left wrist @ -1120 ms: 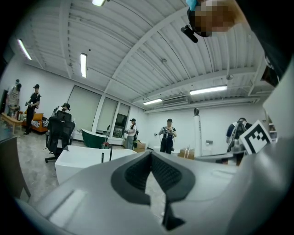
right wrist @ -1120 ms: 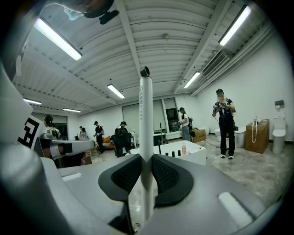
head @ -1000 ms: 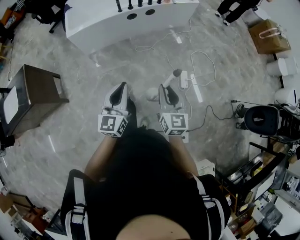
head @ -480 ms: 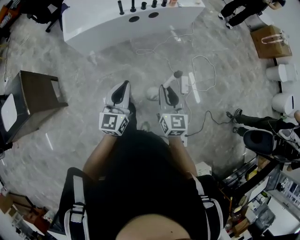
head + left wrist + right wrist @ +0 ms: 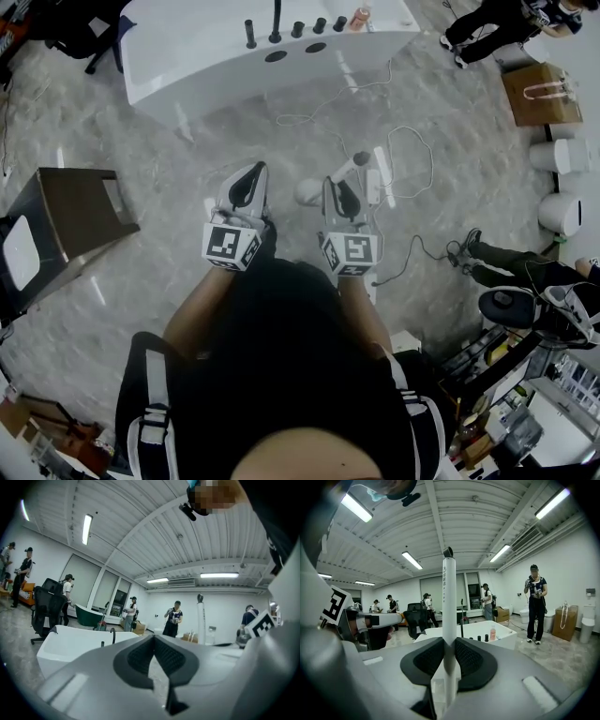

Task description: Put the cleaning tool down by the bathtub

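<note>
The cleaning tool is a long white handle (image 5: 449, 606) with a dark tip (image 5: 360, 157) and a round pale head (image 5: 307, 190) low near the floor. My right gripper (image 5: 339, 184) is shut on that handle, which stands upright between its black pads (image 5: 470, 658). Beside it my left gripper (image 5: 251, 172) is shut with nothing in it; its pads (image 5: 141, 654) meet at their tips. The white bathtub (image 5: 234, 52) lies ahead across the marble floor, also seen as the bathtub (image 5: 474, 633) in the right gripper view and the bathtub (image 5: 70, 644) in the left gripper view.
A brown stool (image 5: 70, 220) stands to the left. White cables (image 5: 405, 150) trail over the floor ahead and to the right. A cardboard box (image 5: 539, 82) and white bins (image 5: 555, 155) sit far right. Several people stand around, and a black office chair (image 5: 47, 611) stands near the tub.
The bathtub has slid lower and further into the head view, so I have come a little nearer to it. Both grippers keep the same pose and grip.
</note>
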Demonstrator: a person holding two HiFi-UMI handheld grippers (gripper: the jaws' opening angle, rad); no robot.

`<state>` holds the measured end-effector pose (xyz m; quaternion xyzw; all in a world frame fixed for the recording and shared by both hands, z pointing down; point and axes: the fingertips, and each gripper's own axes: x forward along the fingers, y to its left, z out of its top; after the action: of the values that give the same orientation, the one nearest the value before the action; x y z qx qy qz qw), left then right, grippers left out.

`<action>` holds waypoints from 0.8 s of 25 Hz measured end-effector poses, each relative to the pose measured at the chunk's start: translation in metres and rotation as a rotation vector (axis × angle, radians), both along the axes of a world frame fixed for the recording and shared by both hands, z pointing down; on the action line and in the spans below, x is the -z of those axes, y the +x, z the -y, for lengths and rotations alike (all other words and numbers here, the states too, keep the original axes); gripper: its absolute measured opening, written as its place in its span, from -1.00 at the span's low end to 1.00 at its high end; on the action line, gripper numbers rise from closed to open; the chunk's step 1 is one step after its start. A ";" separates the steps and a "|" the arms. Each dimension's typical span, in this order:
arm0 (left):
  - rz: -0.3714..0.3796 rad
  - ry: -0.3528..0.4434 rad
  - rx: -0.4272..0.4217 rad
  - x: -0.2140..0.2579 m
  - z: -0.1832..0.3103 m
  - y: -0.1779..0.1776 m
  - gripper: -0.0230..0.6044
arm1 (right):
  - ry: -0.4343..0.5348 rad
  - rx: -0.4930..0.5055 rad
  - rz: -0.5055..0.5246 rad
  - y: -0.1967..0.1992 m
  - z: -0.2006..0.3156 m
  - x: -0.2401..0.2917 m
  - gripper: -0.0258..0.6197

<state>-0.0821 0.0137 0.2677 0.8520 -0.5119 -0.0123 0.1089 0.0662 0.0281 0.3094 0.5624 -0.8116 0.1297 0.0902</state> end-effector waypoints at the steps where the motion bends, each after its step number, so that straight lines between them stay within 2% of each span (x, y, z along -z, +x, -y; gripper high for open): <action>1: -0.002 -0.001 -0.008 0.000 0.010 -0.004 -0.90 | -0.004 -0.004 -0.003 -0.004 0.009 -0.001 -0.67; 8: -0.007 0.007 -0.042 -0.007 0.074 -0.027 -0.90 | 0.008 -0.053 0.003 -0.029 0.072 -0.003 -0.67; 20: -0.028 0.013 0.002 -0.015 0.142 -0.034 -0.90 | 0.006 -0.040 -0.008 -0.030 0.148 -0.019 -0.68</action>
<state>-0.1163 -0.1284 0.2825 0.8520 -0.5110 -0.0277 0.1104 0.0360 -0.1195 0.3288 0.5793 -0.8003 0.1266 0.0892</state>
